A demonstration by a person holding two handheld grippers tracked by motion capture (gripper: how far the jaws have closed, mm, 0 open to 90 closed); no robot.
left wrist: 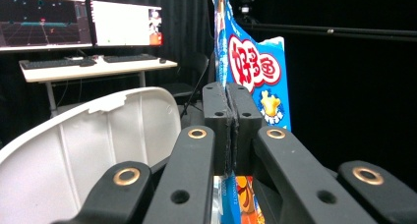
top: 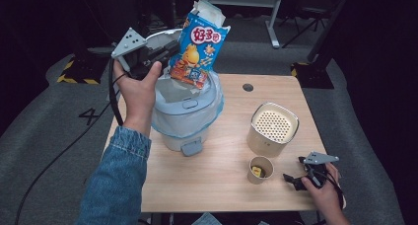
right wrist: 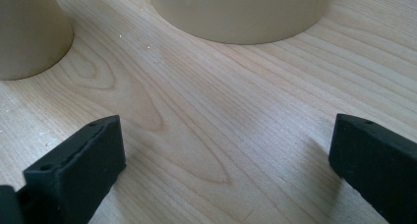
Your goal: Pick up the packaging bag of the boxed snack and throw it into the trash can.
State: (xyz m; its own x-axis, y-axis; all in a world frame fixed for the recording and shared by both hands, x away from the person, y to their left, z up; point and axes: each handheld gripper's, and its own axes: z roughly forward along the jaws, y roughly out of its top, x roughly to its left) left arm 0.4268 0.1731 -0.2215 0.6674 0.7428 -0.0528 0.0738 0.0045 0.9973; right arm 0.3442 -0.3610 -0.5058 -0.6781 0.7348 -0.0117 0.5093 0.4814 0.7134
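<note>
A blue snack box [top: 199,46] with a torn-open top hangs tilted above the open white bin [top: 185,114], which is lined with a clear bag. My left gripper [top: 170,51] is shut on the box's left edge. In the left gripper view the jaws press together on the blue box [left wrist: 253,71], with the bin's raised white lid [left wrist: 78,150] to the left. My right gripper [top: 298,179] rests low on the wooden table [top: 222,185] at the front right, open, with nothing between its fingers [right wrist: 81,160].
A beige perforated-top canister [top: 272,129] stands right of the bin. A small paper cup [top: 260,169] with something yellow inside sits in front of it, close to my right gripper. A desk with monitors [left wrist: 78,25] stands beyond the table.
</note>
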